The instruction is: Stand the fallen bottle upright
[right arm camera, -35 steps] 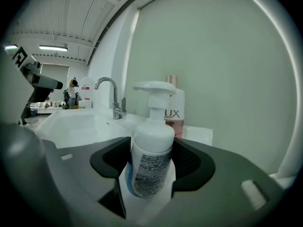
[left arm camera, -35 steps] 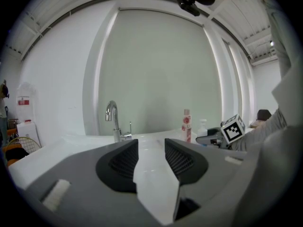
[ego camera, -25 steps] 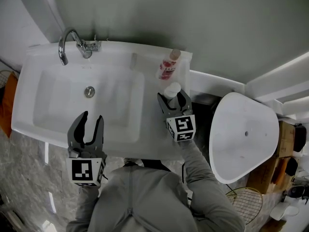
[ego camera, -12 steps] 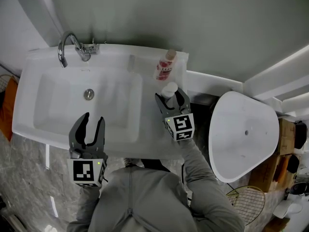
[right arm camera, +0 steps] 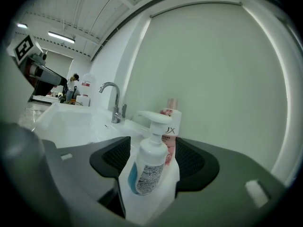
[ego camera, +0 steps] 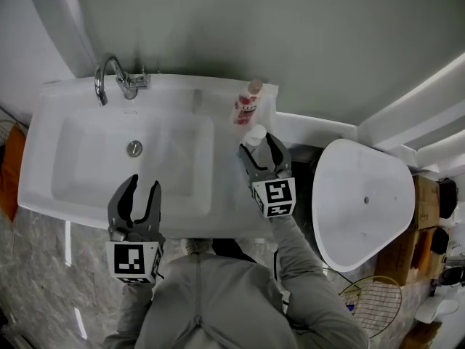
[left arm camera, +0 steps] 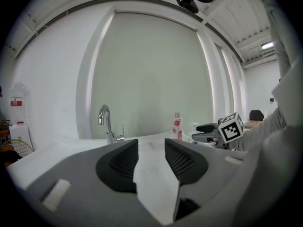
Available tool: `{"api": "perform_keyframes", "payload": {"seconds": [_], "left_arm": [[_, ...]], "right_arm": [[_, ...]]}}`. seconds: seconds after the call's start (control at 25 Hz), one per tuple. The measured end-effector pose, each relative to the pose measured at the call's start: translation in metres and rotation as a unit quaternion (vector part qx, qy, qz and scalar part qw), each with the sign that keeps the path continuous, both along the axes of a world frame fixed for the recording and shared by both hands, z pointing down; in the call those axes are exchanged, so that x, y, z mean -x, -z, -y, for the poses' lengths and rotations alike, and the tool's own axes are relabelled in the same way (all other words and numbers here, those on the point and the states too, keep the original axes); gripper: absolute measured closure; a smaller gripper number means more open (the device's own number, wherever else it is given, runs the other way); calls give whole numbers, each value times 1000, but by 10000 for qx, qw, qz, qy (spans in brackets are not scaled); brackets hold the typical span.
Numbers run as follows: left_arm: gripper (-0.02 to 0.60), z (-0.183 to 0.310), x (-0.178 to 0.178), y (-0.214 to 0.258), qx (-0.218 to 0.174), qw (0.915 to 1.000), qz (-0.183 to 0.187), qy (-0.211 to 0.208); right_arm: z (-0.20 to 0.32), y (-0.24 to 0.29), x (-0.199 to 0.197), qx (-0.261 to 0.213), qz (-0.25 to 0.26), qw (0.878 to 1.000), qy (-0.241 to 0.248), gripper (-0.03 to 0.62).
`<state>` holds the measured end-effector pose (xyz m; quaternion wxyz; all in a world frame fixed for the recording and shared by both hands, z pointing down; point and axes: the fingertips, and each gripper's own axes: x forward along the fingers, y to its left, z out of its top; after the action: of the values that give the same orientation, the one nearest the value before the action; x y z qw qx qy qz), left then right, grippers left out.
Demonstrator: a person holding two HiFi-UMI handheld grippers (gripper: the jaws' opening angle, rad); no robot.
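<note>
Shifted only slightly since a second ago: sink (ego camera: 65,93) sits lower in frame (head drift, I'd say). Left gripper (ego camera: 142,185) still hovers wide open and empty at the front rim. Right gripper (ego camera: 258,145) stays round the pump bottle (ego camera: 253,134), jaws apart, not squeezing. Bottle stands on the right deck, about upright. Reads as the release step: next, back straight out without clipping it. Pink bottle (ego camera: 246,106) just behind, deck edge close on the right, free room toward the basin
</note>
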<state>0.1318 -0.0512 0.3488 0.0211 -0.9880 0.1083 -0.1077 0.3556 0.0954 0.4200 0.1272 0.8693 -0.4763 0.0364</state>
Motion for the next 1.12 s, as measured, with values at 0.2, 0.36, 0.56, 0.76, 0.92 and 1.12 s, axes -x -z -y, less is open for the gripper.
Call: {"api": "perform_keyframes", "payload": {"seconds": [0.2,0.36,0.56,0.76,0.92,1.12], "left_arm": [[399,1,9,-2,13,9998,-119,-167],[399,-1,17,-6,185,9992,21,-350],[399,-3,20,-18,144,9983,-48,-560],[399,-16,21,-15,150,9973,-85,-712],[399,-28,15,-9,143,9966,-164,-799],[399,-43,7,-5,115,9957,-205,-895]], "right_arm": [[-18,7,15,-38,-17,9994,-332,316],[-35,24,33,-321,19,9975,-630,318],[-50,37,59,-570,67,9952,-791,318],[-65,50,82,-893,232,9915,-912,318],[-79,61,95,-1207,369,9864,-1054,318],[-96,72,110,-1438,387,9817,-1190,318]]}}
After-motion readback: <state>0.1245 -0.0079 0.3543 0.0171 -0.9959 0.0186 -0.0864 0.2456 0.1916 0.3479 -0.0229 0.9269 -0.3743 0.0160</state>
